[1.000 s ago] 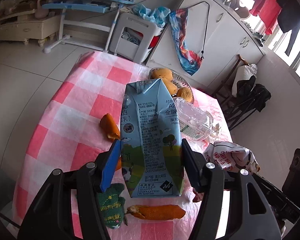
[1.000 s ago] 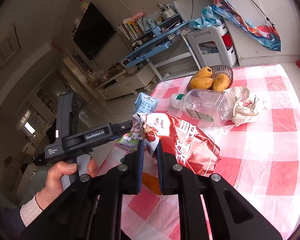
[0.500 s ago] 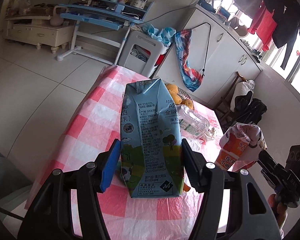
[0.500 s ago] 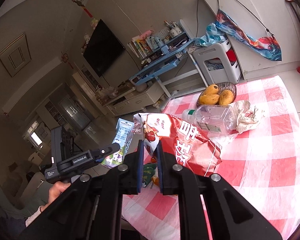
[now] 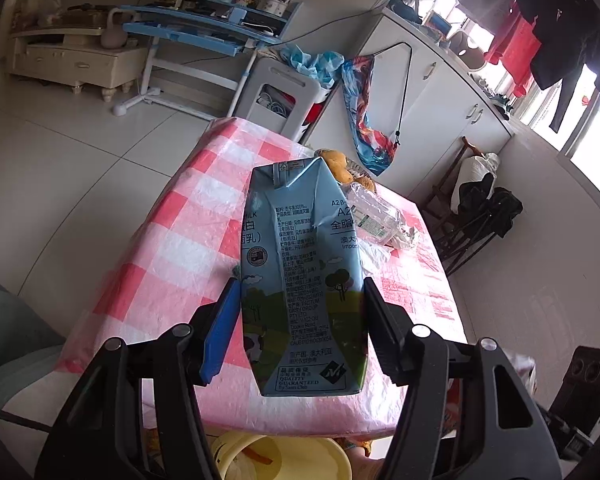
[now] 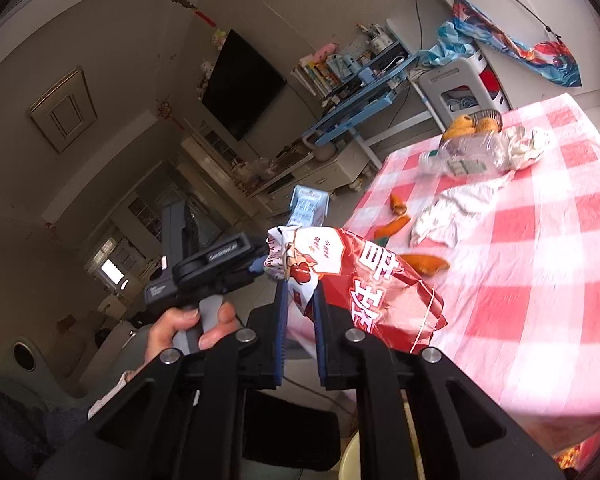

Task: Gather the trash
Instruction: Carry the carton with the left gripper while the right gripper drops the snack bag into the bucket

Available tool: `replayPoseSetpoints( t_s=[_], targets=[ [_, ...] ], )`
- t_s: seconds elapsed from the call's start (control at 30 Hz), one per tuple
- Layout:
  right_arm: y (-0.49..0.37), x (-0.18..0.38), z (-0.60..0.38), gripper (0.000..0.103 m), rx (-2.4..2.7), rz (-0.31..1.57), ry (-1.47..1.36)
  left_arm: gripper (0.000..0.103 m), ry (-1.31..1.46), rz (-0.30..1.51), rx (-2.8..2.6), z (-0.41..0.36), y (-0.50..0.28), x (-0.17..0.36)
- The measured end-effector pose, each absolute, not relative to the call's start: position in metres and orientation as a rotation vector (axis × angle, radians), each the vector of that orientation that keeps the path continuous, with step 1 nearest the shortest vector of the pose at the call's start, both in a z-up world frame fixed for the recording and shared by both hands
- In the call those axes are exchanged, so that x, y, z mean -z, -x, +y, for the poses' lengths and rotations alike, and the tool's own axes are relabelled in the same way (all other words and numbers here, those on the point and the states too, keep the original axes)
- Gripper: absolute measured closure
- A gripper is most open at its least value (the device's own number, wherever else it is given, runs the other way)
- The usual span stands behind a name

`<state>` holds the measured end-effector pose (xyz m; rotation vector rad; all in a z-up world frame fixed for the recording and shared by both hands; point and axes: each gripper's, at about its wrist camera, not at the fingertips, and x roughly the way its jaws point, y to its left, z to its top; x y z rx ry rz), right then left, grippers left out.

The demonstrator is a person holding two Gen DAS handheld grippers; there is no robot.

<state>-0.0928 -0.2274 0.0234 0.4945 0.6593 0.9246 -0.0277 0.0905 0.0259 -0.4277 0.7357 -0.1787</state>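
Left wrist view: left gripper (image 5: pixel 300 312) was clamped on the blue milk carton (image 5: pixel 300 264), fingers (image 5: pixel 220 328) pressed to both sides, carton upright & lifted off the table (image 5: pixel 148 280), hanging past its near edge. Right below sat a yellow bin (image 5: pixel 288 456), w/ what looked like orange scraps inside, so the carton seemed close to the drop. Farther back on the checked cloth: a clear plastic bottle (image 5: pixel 376 216) on its side, and a basket of fruit (image 5: pixel 340 164) mostly hidden behind the carton.

Right wrist view: right gripper (image 6: pixel 300 312) was pinched narrow on the crumpled top of a red snack bag (image 6: pixel 372 280), bag held in the air off the table's (image 6: pixel 540 320) edge. The person's left hand (image 6: pixel 188 328) showed w/ its tool and the carton (image 6: pixel 308 208) beyond. A sliver of yellow rim at the bottom edge was prob. the bin, can't be sure.

Progress, as a judgement: two pieces picked up, neither binned yet. Left on the table: bottle (image 6: pixel 468 156), crumpled white wrappers (image 6: pixel 456 204), orange peels (image 6: pixel 424 262). Roughly midway, maybe less.
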Motion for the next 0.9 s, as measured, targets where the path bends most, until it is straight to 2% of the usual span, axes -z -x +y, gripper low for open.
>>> replayPoseSetpoints(
  t_s=[0.27,0.47,0.57,0.63,0.9],
  targets=[
    [0.133,0.01,-0.215,0.09,-0.96,0.836,-0.472,0.045,0.425,0.74,0.192,0.085,0.045,-0.024],
    [0.132,0.036,-0.193,0.087,-0.883,1.001,-0.33,0.045,0.431,0.739,0.199,0.085,0.055,-0.023],
    [0.126,0.042,-0.192,0.08,-0.84,1.018,-0.319,0.045,0.434,0.743,0.207,0.084,0.065,-0.02],
    [0.122,0.041,-0.196,0.065,-0.814,1.002,-0.335,0.045,0.428,0.748,0.213,0.082,0.071,-0.018],
    [0.116,0.045,-0.211,0.054,-0.757,0.952,-0.389,0.045,0.386,0.79,0.244,0.068,0.091,-0.011]
  ],
)
